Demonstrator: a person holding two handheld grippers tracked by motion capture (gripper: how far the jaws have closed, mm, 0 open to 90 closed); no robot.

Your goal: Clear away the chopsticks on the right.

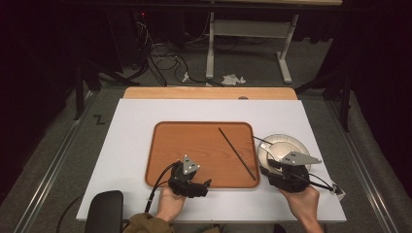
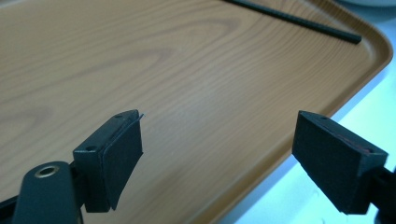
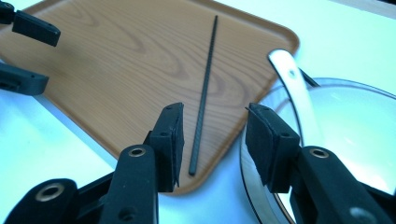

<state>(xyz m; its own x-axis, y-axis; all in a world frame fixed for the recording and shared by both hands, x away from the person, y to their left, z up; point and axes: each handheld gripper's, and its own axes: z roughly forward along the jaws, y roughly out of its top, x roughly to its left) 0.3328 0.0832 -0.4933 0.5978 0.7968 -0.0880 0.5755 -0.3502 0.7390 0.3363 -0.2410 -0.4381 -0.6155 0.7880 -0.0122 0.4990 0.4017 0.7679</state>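
Observation:
A thin black stick (image 1: 237, 153) lies slantwise on the right part of the wooden tray (image 1: 194, 145); it also runs up the tray in the right gripper view (image 3: 204, 93). Right of the tray stands a white plate (image 1: 286, 143) with a pale spoon (image 3: 294, 88) resting on it. My left gripper (image 1: 208, 184) hovers over the tray's near edge, open, with nothing between its jaws (image 2: 219, 126). My right gripper (image 1: 266, 167) is at the plate's near left rim, open and empty (image 3: 215, 116), with the stick's near end just beyond its jaws.
The tray and plate rest on a white board (image 1: 136, 126) over a wooden table. A small paper scrap (image 1: 337, 188) lies near the board's right front corner. A black pad (image 1: 104, 211) juts up at the front left. Cables and a desk frame (image 1: 248, 43) are on the floor behind.

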